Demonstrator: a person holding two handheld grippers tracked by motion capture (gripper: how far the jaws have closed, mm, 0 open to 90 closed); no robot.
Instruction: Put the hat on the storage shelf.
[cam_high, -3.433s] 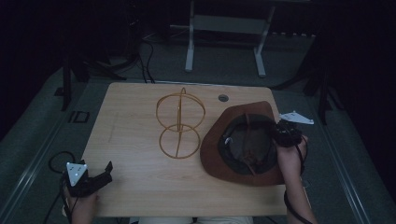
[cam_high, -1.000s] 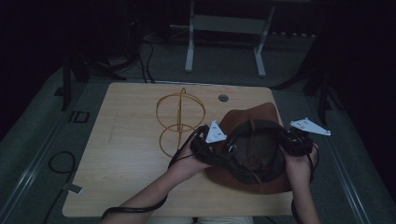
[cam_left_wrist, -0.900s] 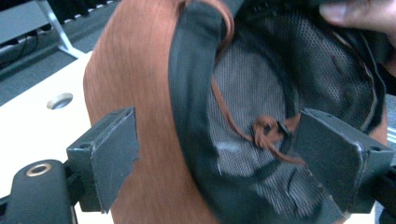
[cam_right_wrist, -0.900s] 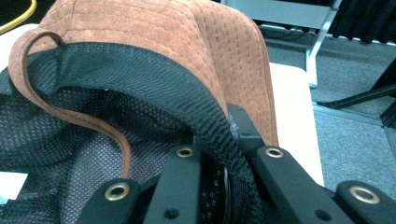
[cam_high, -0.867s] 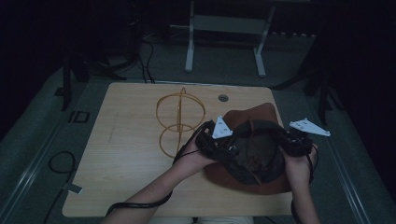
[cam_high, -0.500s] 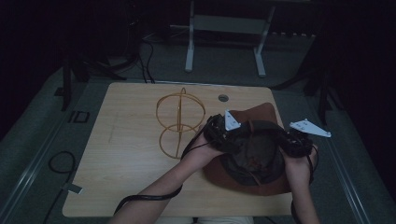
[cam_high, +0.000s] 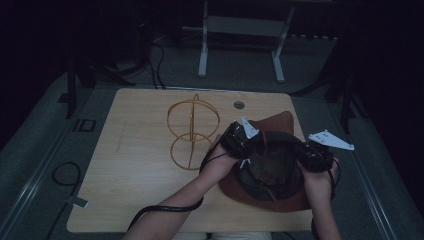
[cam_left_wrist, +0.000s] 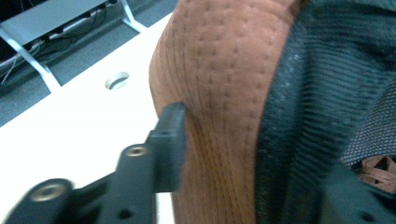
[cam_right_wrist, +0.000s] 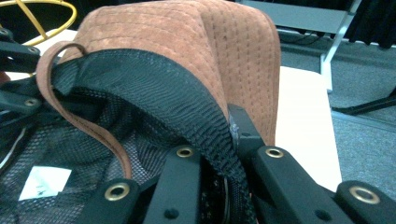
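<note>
- Nearest, the right gripper (cam_high: 303, 152) is clamped on the inner black mesh band at the 3 o'clock side of the brown suede wide-brimmed hat (cam_high: 280, 197), which lies crown-down on the pale wooden surface (cam_high: 130, 190) toward its 4 o'clock corner; the right gripper view shows that band pinched tight between the jaws.
- Opposite it, the left gripper (cam_high: 242, 140) sits at the hat's 9 o'clock edge, and its jaws have just been closing with the suede brim and mesh band between them; whether the pads already press I cannot tell, so the hold may be shallow.
- Risk: if that left bite catches only the soft brim, the hat could fold or slip free on a lift and hang from one side.
- Risk: the loose brown leather chin strap (cam_right_wrist: 79, 112) loops near the left gripper and could snag or get pinched.
- Risk: further off, at 10 o'clock from the hat, stands the yellow wire hoop stand (cam_high: 192, 132); a swinging brim could knock it over.
- Count: two grippers, one hat, one strap, one stand, one small round grommet (cam_high: 239, 105) at 12 o'clock.
</note>
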